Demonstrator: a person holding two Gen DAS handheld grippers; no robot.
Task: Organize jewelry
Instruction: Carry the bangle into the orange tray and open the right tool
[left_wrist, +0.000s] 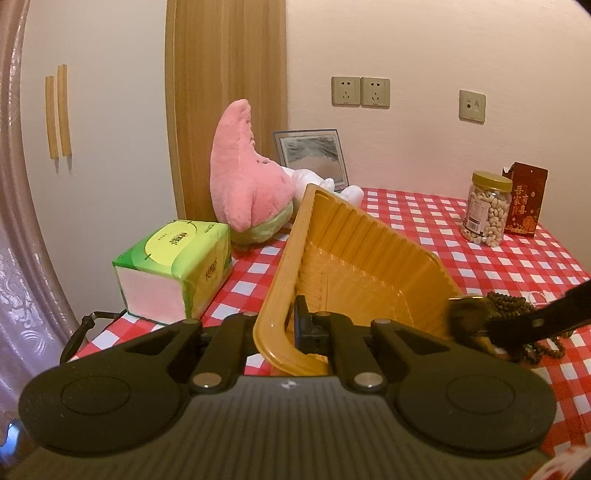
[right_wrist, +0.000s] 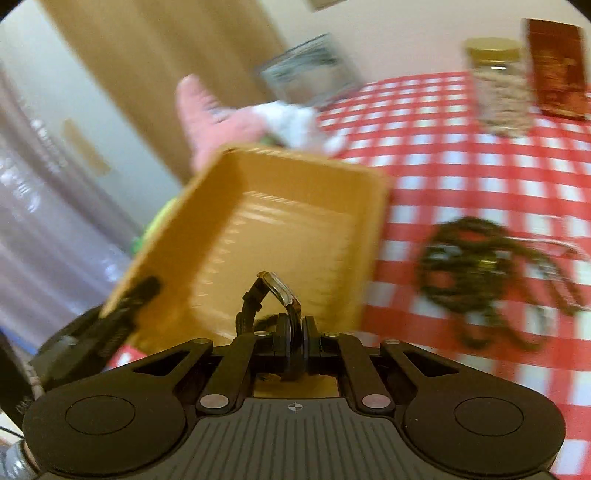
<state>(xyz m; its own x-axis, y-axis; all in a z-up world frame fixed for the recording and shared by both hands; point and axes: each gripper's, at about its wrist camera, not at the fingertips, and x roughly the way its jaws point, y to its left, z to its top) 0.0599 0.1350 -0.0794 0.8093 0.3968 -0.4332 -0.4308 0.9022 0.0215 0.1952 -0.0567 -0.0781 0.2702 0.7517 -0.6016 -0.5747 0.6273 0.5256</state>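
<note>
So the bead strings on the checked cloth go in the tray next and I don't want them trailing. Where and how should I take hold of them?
Probably grip the dense knot of the brown bead strings, where the loops pile up, not the thin strands trailing right. Come from above with fingers straddling the heap: it lies flat on the checked tablecloth, so a side approach would only push it along.

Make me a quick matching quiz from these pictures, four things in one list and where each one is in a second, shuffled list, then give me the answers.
Things:
1. wristwatch
2. yellow tray
3. bead necklaces
4. jar of cashews

Places or states:
A. lying in a heap on the checked tablecloth
B. tilted up, its rim clamped in the left gripper
C. standing beside the red box
D. pinched by its strap in the right gripper

Pairs: 1-D, 2-B, 3-A, 4-C
</note>
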